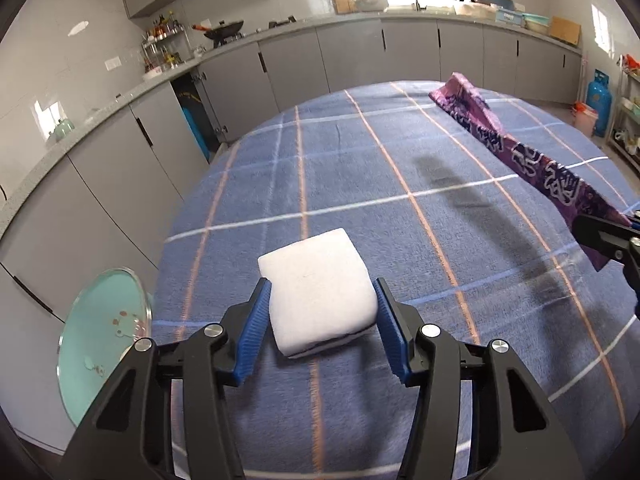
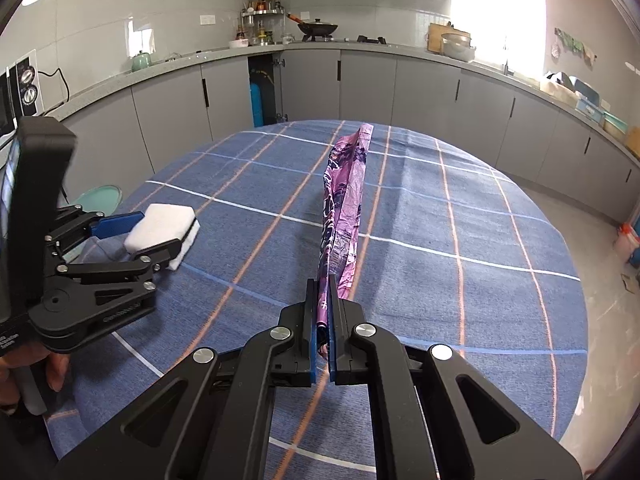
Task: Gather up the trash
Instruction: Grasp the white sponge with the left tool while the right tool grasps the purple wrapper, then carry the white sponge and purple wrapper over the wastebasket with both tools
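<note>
On the worktop's (image 1: pixel 400 168) near left lies a white pad (image 1: pixel 316 292); the left gripper's (image 1: pixel 322 320) fingers straddle and touch it. At right, the right gripper (image 2: pixel 323 320) pinches a purple wrapper (image 2: pixel 344 200). Next: lift the pad.

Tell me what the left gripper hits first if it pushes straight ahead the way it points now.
The white foam block: it already sits between the left gripper's pads. Beyond it lies only the checked tablecloth.
</note>
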A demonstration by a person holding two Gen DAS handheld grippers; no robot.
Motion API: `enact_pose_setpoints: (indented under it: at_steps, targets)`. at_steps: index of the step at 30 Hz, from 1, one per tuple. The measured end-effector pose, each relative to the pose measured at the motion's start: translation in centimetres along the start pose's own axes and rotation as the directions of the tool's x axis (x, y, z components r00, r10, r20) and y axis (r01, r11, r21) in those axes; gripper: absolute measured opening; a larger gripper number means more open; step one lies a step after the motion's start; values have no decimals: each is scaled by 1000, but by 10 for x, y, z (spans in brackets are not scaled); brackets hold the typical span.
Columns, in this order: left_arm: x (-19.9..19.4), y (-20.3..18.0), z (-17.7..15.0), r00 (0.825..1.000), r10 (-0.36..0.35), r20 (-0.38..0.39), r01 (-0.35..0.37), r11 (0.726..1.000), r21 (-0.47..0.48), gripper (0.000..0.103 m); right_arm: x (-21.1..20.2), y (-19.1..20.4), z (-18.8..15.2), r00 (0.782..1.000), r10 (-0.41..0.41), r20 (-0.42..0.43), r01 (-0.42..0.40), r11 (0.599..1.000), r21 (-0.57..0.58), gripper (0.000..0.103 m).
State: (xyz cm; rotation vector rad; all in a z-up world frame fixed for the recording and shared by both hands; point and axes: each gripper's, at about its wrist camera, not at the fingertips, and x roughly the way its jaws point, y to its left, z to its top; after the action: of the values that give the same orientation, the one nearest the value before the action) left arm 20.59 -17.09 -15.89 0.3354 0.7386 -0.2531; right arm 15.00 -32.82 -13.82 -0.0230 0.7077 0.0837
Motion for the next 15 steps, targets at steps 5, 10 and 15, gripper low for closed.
enact_pose_setpoints:
  at_steps: [5,10,15]
  targets:
    - [-26,23,-4,998,39,55,-37,999,-34,51,-3,10,5,999,27,34,-27,1000,-9,5]
    - [-54,53,-10,990,90,109,-83,994,-75,51,-10,25,16,992,91,90,-89,996,-23,5]
    - [-75,83,-15,981,132,139,-117,986,-116,51,-14,45,34,982,137,132,-131,990,-58,5]
